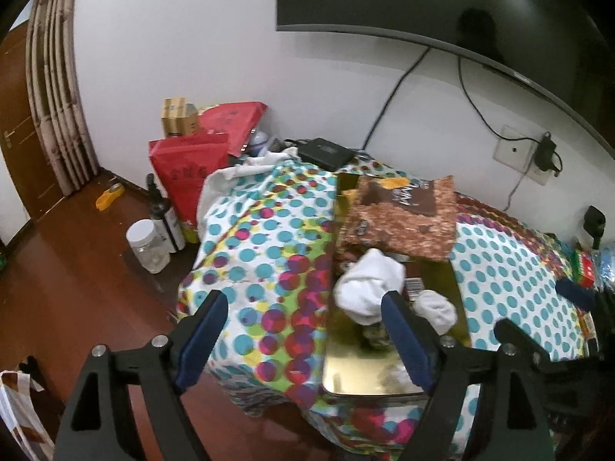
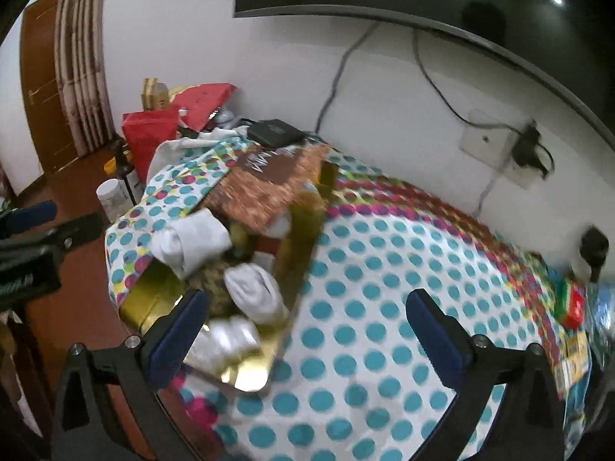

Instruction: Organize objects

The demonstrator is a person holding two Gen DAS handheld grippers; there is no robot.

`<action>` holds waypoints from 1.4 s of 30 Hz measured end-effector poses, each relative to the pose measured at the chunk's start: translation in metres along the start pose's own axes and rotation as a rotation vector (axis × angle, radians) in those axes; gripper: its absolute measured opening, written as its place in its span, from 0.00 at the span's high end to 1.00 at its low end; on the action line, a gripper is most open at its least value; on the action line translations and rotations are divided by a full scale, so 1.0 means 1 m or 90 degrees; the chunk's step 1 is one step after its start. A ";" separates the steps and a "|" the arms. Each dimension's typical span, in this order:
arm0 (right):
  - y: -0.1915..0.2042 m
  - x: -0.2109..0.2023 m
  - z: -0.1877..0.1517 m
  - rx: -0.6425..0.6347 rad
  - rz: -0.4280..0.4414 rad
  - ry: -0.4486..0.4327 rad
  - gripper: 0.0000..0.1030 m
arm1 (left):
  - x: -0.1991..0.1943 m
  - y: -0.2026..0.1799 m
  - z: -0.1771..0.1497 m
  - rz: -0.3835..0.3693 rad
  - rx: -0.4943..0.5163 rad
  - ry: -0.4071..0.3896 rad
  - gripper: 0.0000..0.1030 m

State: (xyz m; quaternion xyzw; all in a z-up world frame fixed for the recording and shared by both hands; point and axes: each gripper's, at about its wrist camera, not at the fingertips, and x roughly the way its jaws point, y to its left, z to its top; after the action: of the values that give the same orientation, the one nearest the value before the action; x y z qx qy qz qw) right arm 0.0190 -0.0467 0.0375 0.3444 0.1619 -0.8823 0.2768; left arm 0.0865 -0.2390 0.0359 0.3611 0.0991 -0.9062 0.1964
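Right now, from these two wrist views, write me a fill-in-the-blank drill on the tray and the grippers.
1. The rolled socks lying in the gold tray are ____ in colour.
2. The left gripper and right gripper both have their jaws ____.
3. The brown snack bag lies across the tray's ____ end.
4. The tablecloth is patterned with ____.

Missing words: white; open; far; dots
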 end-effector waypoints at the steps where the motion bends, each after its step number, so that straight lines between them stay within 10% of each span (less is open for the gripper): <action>1: -0.004 -0.002 -0.004 0.005 -0.007 0.006 0.00 | 0.001 -0.006 0.001 -0.007 0.004 0.003 0.18; 20: -0.068 -0.028 -0.043 0.088 -0.042 0.022 0.00 | 0.001 -0.078 0.012 -0.018 0.064 0.000 0.18; 24: -0.066 -0.026 -0.042 0.079 -0.040 0.024 0.00 | 0.003 -0.081 0.014 0.028 0.074 0.011 0.18; 33: -0.055 -0.022 -0.043 0.063 -0.018 0.031 0.00 | 0.010 -0.074 0.010 -0.077 0.038 0.061 0.18; 42: -0.041 -0.025 -0.036 0.046 -0.007 0.040 0.00 | 0.017 -0.071 0.008 -0.047 0.034 0.078 0.18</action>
State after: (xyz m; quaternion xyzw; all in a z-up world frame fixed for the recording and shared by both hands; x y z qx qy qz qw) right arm 0.0280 0.0125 0.0331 0.3808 0.1408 -0.8779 0.2540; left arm 0.0397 -0.1828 0.0325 0.4169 0.0999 -0.8914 0.1470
